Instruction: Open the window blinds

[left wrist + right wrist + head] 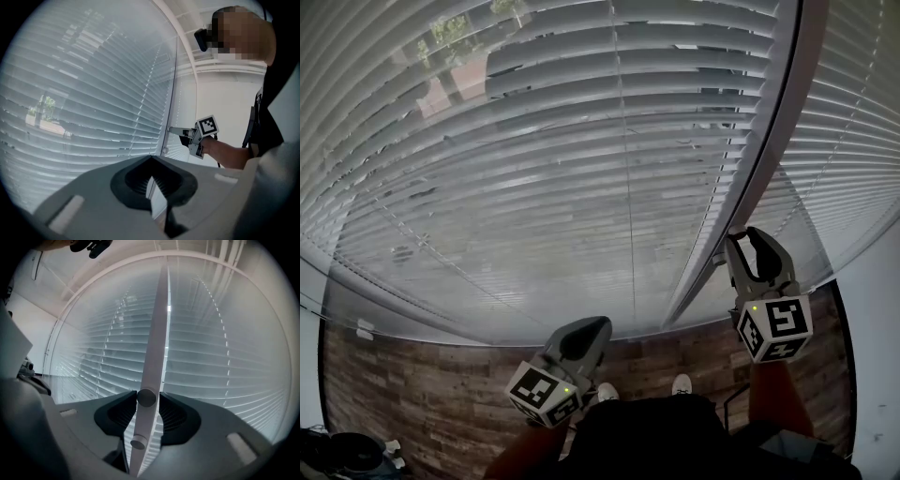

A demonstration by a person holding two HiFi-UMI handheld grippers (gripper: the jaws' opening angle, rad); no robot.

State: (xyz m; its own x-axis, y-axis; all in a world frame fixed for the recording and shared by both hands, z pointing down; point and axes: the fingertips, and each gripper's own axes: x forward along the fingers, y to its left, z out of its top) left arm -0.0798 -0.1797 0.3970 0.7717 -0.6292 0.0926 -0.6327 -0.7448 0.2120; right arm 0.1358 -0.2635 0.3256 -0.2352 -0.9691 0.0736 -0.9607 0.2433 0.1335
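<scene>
Blinds (581, 141) fill most of the head view. Slats are down across two panes, w/ a white frame post (766, 141) btwn them running from 1 o'clock down toward 6. Slats are tilted enough that outdoor shapes show through at 11 o'clock.

Right claw (147, 397) points level at the blinds. In the right gripper view a thin white rod (157, 333) stands upright btwn its tips and runs from them straight up to 12 o'clock. A round knob (146, 398) on the rod sits right btwn the two tips, and a second knob (138, 442) sits lower, toward 6 o'clock. Both tips sit against the rod's sides w/ no gap showing, so the claw is clamped on it. Blinds lie just behind the rod, one set at 9 o'clock and one at 3.

The left gripper view shows the same thing from the side: right claw tips meet the rod just above its bottom end, close in front of the slats.

Left claw (151, 159) has its tips together w/ only a sliver of light btwn the ribbed pads, and holds nothing. Blinds are ahead of it from 9 to 12 o'clock, not touching. In the head view it sits at 6 o'clock over the wood floor (441, 384), w/ the right claw well apart at 4 o'clock by the frame post.
</scene>
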